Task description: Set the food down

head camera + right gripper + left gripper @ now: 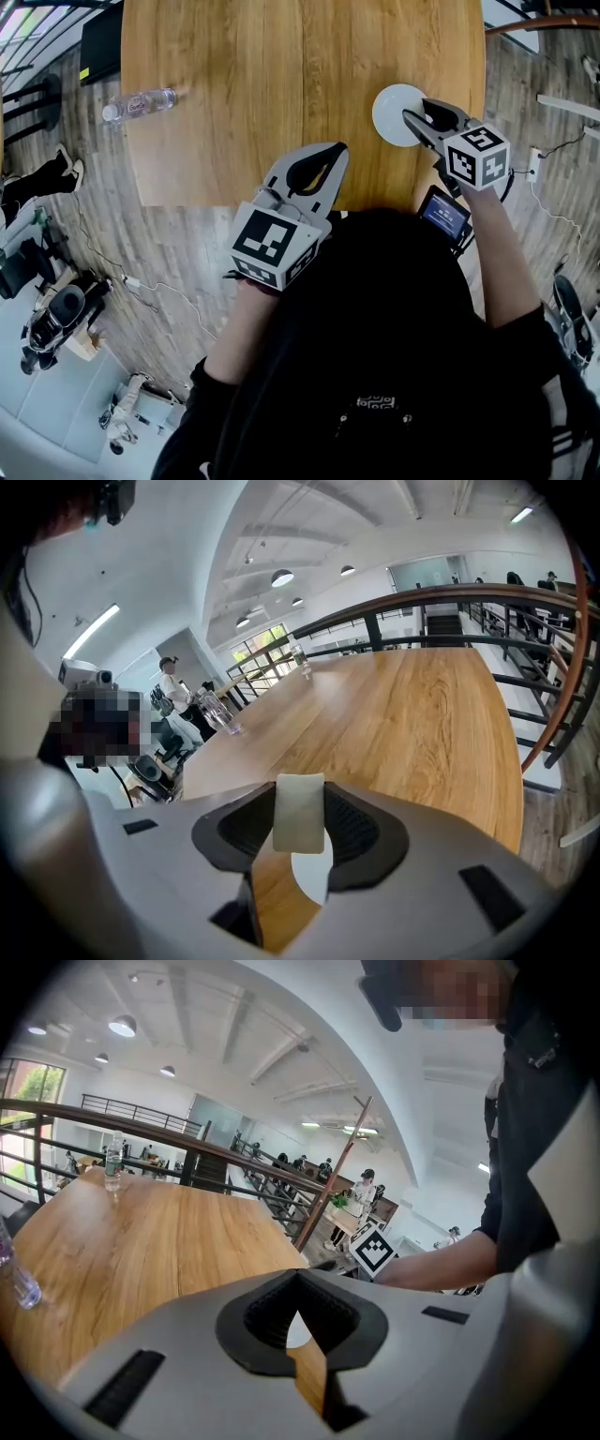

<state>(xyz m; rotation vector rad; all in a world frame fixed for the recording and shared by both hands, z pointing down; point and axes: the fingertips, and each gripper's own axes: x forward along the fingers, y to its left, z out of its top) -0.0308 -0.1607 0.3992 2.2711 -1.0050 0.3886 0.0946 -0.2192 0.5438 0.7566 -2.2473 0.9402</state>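
Jaws of the right gripper [300,829] partway apart, pressed on a pale, flat piece of food [299,813] held upright between the black pads. Directly beneath, a white plate [394,111] near the right edge of the wooden counter [281,75]. Jaws of the left gripper [339,152] closed tip to tip, holding nothing, over the counter's near edge. Far left on the counter, a water bottle [139,103] lying on its side.

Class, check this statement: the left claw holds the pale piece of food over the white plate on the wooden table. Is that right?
No: the right claw holds the pale piece of food, as the right gripper view shows; the left claw is shut on nothing. The white plate and wooden table are as stated.
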